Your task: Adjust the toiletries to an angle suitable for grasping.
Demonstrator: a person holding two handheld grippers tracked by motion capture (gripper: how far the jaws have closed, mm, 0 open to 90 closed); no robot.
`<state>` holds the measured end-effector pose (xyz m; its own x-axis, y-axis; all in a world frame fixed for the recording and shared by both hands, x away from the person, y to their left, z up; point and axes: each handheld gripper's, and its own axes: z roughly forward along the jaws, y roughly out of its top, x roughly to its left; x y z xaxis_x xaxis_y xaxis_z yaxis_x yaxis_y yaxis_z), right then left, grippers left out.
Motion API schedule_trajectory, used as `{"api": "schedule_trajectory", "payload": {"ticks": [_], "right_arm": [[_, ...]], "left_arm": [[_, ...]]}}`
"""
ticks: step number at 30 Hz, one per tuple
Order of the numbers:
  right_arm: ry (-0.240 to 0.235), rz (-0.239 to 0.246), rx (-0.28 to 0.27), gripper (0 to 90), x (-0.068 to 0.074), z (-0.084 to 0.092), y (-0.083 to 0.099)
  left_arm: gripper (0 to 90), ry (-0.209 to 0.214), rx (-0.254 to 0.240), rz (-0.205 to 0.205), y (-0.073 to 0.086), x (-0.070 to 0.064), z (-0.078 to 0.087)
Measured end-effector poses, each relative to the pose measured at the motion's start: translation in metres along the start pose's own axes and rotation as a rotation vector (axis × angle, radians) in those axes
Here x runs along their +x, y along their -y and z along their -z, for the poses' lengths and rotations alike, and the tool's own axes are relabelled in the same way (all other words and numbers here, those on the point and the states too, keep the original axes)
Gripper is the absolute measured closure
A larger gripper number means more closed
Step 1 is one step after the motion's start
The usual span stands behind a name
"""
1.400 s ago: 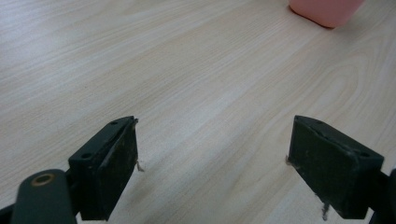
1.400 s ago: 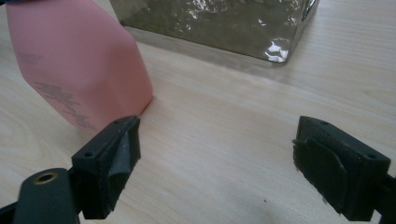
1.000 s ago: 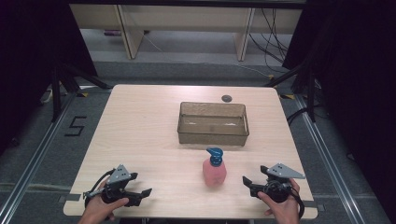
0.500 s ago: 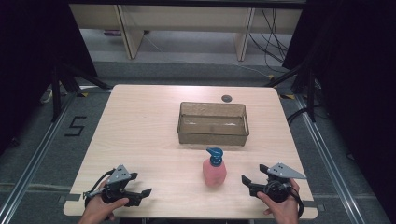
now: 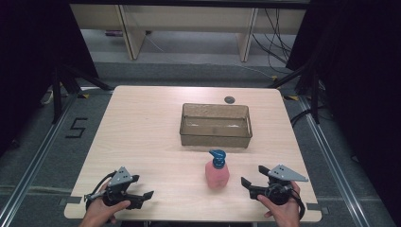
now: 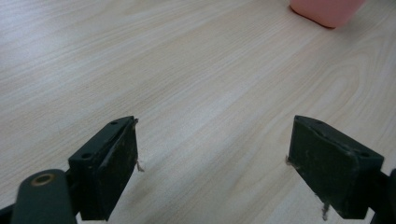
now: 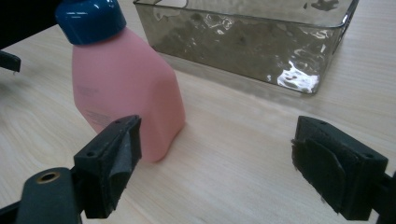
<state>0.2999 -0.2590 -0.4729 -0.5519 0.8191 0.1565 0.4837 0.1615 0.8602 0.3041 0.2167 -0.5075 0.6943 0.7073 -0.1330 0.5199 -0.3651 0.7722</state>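
Near right tool (image 5: 249, 185) | pink bottle (image 5: 217, 173) upright | cap up

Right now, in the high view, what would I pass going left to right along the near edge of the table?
Left gripper → pink soap bottle → right gripper. Both grippers are open and hold nothing.

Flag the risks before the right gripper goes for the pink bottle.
1. The pink bottle stands upright with a blue pump cap on top; a jaw brushing it from the side could tip it.
2. The right gripper is open and sits to the bottle's side, so a grab may land off-centre and twist it.
3. The clear bin stands close behind; a pushed bottle could knock its wall.
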Motion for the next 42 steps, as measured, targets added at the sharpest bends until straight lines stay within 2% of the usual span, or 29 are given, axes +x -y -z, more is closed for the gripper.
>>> {"api": "schedule_trajectory", "payload": {"ticks": [1, 2, 3, 5, 6, 7, 8, 9, 10, 11, 12, 15, 16, 17, 20, 23, 24, 26, 27, 29, 30, 31, 32, 34, 36, 37, 38, 40, 42], "right_arm": [[-0.011, 0.015, -0.017, 16.5, 0.0, -0.002, -0.001], [-0.023, -0.022, -0.001, 16.5, 0.003, -0.001, -0.001], [-0.012, 0.036, -0.017, 16.5, 0.0, -0.002, -0.002], [-0.024, 0.012, -0.013, 16.5, 0.004, -0.002, -0.003], [-0.019, 0.047, -0.017, 16.6, 0.003, -0.003, -0.004], [-0.028, 0.027, -0.017, 16.8, 0.005, -0.003, -0.005], [-0.028, 0.027, -0.017, 16.8, 0.005, -0.003, -0.005], [-0.023, 0.054, -0.029, 17.0, 0.004, -0.004, -0.006], [-0.041, 0.032, -0.031, 17.2, 0.008, -0.004, -0.006], [-0.041, 0.032, -0.031, 17.2, 0.008, -0.004, -0.006], [-0.035, 0.067, -0.058, 17.5, 0.007, -0.005, -0.008], [-0.051, 0.068, -0.063, 17.6, 0.011, -0.005, -0.01], [-0.076, 0.034, -0.048, 17.7, 0.013, -0.005, -0.01], [-0.062, 0.041, -0.05, 17.9, 0.015, -0.005, -0.01], [-0.071, 0.073, -0.06, 18.1, 0.016, -0.007, -0.012], [-0.087, 0.035, -0.032, 18.4, 0.022, -0.005, -0.013], [-0.086, 0.065, -0.057, 18.4, 0.02, -0.007, -0.013], [-0.082, 0.078, -0.065, 18.9, 0.021, -0.008, -0.014], [-0.098, 0.062, -0.06, 19.1, 0.023, -0.008, -0.014], [-0.094, 0.077, -0.066, 19.6, 0.023, -0.008, -0.015], [-0.108, 0.04, -0.052, 20.1, 0.027, -0.008, -0.015], [-0.108, 0.04, -0.052, 20.1, 0.027, -0.008, -0.015], [-0.102, 0.071, -0.07, 20.8, 0.025, -0.009, -0.016], [-0.111, 0.087, -0.085, 23.0, 0.027, -0.01, -0.019], [-0.133, 0.077, -0.085, 22.9, 0.03, -0.011, -0.02], [-0.124, 0.073, -0.082, 22.9, 0.031, -0.01, -0.02], [-0.121, 0.079, -0.083, 22.8, 0.031, -0.01, -0.021], [-0.115, 0.085, -0.078, 22.8, 0.032, -0.011, -0.022], [-0.134, 0.079, -0.08, 22.8, 0.033, -0.011, -0.023]], "left_arm": [[15.1, 0.003, 0.007, -0.001, 0.0, 0.0, 0.0], [15.1, 0.003, 0.007, -0.001, 0.0, 0.0, 0.0], [15.1, 0.003, 0.006, -0.001, 0.0, 0.0, 0.0], [15.1, 0.003, 0.006, 0.0, 0.0, 0.0, 0.0], [15.1, 0.003, 0.006, 0.0, 0.0, 0.0, 0.0], [15.1, 0.003, 0.007, 0.0, 0.0, 0.0, 0.0], [15.1, 0.003, 0.007, 0.0, 0.0, 0.0, 0.0], [15.1, 0.003, 0.007, 0.0, 0.0, 0.0, 0.0], [15.1, 0.003, 0.007, 0.0, 0.0, 0.0, 0.0], [15.1, 0.003, 0.003, 0.004, 0.0, 0.0, 0.0], [15.1, 0.004, 0.008, 0.001, 0.0, 0.0, 0.0], [15.1, 0.004, 0.008, 0.0, 0.0, 0.0, 0.0], [15.1, 0.004, 0.008, 0.0, 0.0, 0.0, 0.0], [15.1, 0.004, 0.008, 0.001, 0.0, 0.0, 0.0], [15.1, 0.004, 0.008, 0.001, 0.0, 0.0, 0.0], [15.1, 0.006, -0.011, 0.021, 0.0, -0.002, -0.001], [15.1, 0.004, -0.002, 0.008, 0.0, -0.001, -0.001], [15.1, -0.006, 0.016, -0.009, 0.0, 0.0, 0.0], [15.1, 0.0, 0.006, 0.006, 0.0, -0.001, 0.0], [15.1, 0.004, -0.008, 0.017, 0.0, -0.002, -0.001], [15.1, 0.004, -0.005, 0.017, 0.0, -0.001, -0.001], [15.1, 0.004, -0.005, 0.017, 0.0, -0.001, -0.001], [15.1, 0.005, -0.005, 0.016, 0.0, -0.001, -0.001], [15.1, 0.003, -0.003, 0.013, 0.0, -0.001, 0.0], [15.1, 0.003, -0.004, 0.015, 0.0, -0.002, -0.001], [15.1, -0.005, 0.013, -0.002, 0.0, 0.0, 0.0], [15.1, 0.005, -0.007, 0.016, 0.0, -0.002, -0.001], [15.1, 0.005, -0.006, 0.016, 0.0, -0.002, -0.001], [15.1, 0.0, 0.002, 0.01, 0.0, -0.001, 0.0]]}}
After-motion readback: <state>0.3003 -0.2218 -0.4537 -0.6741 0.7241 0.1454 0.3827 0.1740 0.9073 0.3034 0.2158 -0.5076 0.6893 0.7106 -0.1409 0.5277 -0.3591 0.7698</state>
